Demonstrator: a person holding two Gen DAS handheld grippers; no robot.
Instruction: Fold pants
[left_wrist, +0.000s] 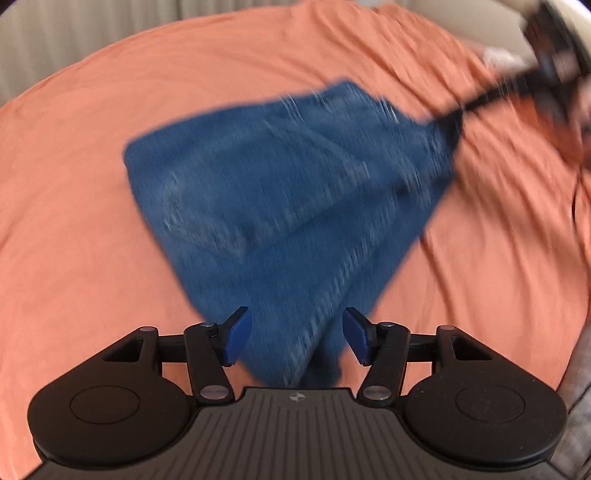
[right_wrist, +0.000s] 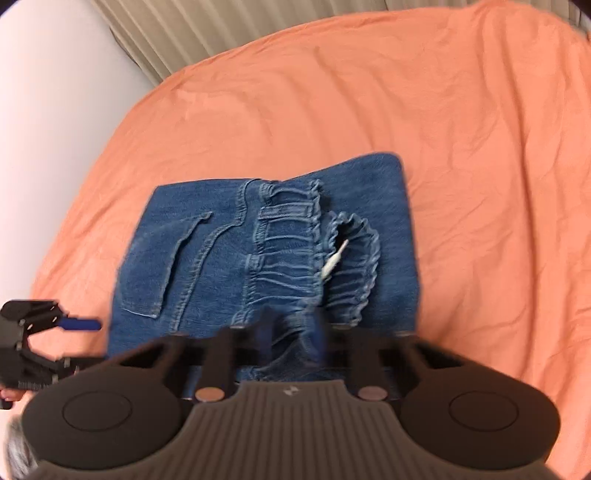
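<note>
From my seat, far left in the right cam there's a white wall (right_wrist: 55, 110), then my left gripper (right_wrist: 83, 325) hanging beside the jeans' edge. In its own cam the blue pads (left_wrist: 238, 341) are spread apart with denim between them, not pinched. The jeans (right_wrist: 266, 251) sit folded in the middle of the orange sheet (right_wrist: 480, 147), pocket (right_wrist: 166, 266) left, ruffled waistband (right_wrist: 291, 236) center, white drawstring tip (right_wrist: 332, 262) poking out. Right gripper (right_wrist: 291, 343) looks pressed onto a bunch of denim at the near edge, blurry though
</note>
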